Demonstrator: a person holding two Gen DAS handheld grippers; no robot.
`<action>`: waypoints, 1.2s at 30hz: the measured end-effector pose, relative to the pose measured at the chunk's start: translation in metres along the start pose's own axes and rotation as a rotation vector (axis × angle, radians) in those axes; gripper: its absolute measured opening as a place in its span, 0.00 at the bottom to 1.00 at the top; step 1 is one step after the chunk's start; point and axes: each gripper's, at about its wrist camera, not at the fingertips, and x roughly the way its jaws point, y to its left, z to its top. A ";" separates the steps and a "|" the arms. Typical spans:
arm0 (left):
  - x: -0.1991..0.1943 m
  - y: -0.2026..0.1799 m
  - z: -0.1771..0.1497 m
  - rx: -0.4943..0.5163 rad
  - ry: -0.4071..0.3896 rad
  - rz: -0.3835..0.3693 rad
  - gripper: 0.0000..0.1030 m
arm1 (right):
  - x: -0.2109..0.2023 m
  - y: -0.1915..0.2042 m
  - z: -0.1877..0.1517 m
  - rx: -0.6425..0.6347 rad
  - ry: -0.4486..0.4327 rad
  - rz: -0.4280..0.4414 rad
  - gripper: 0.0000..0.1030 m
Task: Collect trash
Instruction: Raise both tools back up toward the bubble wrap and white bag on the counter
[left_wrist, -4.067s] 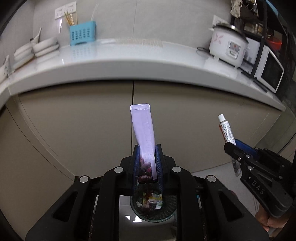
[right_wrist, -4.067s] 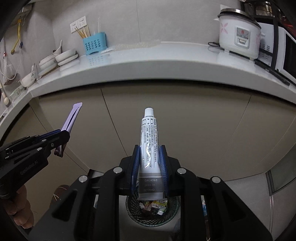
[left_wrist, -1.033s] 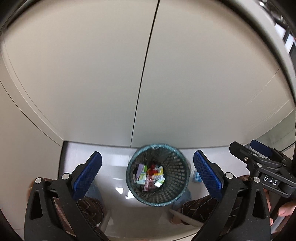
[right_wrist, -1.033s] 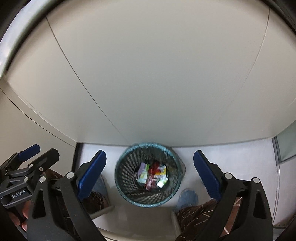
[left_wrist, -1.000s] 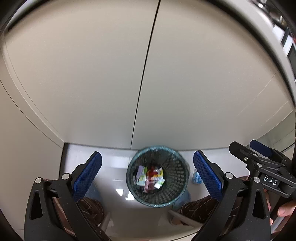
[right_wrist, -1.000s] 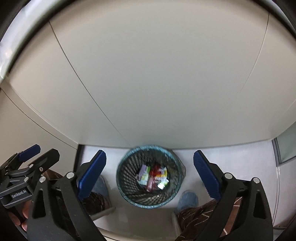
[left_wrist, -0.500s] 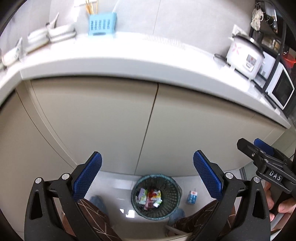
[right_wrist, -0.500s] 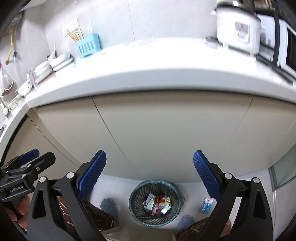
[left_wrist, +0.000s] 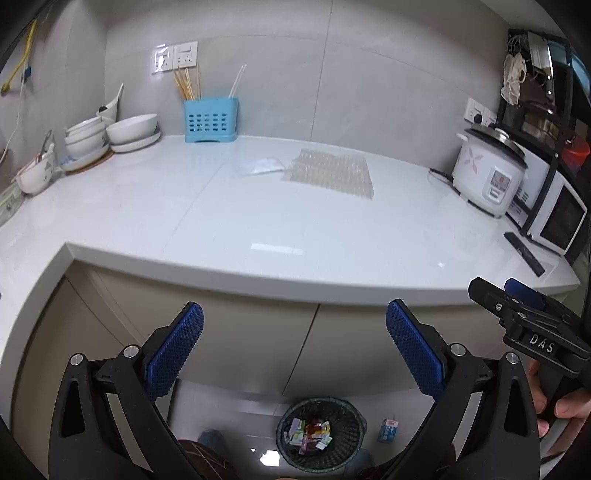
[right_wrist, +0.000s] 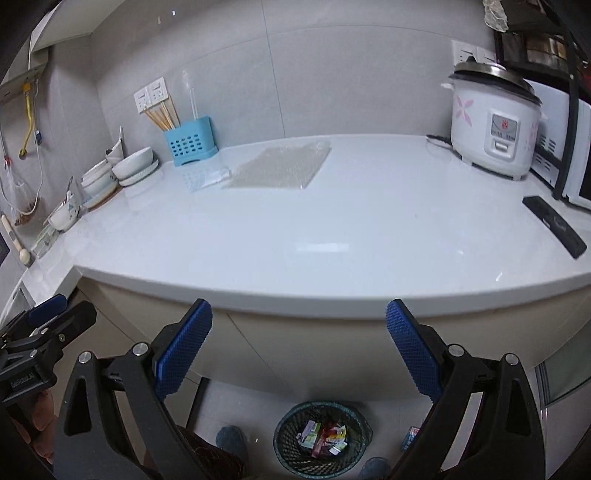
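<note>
Left gripper (left_wrist: 294, 350): blue-padded jaws spread wide, holding nothing.
Right gripper (right_wrist: 299, 349): likewise spread, holding nothing.
Dark mesh wastebasket (left_wrist: 320, 432): on floor below, wrappers inside.
Clear bubble-wrap sheet (left_wrist: 328, 172): flat on white counter (left_wrist: 295, 221), far side.

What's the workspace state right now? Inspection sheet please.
Surface: white countertop, glossy.
Job's things: bubble wrap sheet and clear plastic bag on it; mesh bin on the floor, holding wrappers; small carton on the floor beside the bin.
Clutter: blue utensil caddy, stacked bowls, rice cooker, microwave.
Grippers: left gripper and right gripper open, empty.
Cables: black cord by the cooker.
Surroundings: grey tiled wall, wall sockets.
</note>
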 end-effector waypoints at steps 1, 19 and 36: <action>0.000 0.002 0.008 0.000 -0.003 0.003 0.94 | 0.002 0.001 0.009 -0.001 0.001 -0.003 0.89; 0.136 0.037 0.168 -0.020 0.095 0.058 0.94 | 0.134 -0.009 0.140 0.023 0.098 -0.059 0.89; 0.336 0.050 0.236 -0.034 0.253 0.132 0.94 | 0.317 -0.046 0.209 0.145 0.276 -0.071 0.89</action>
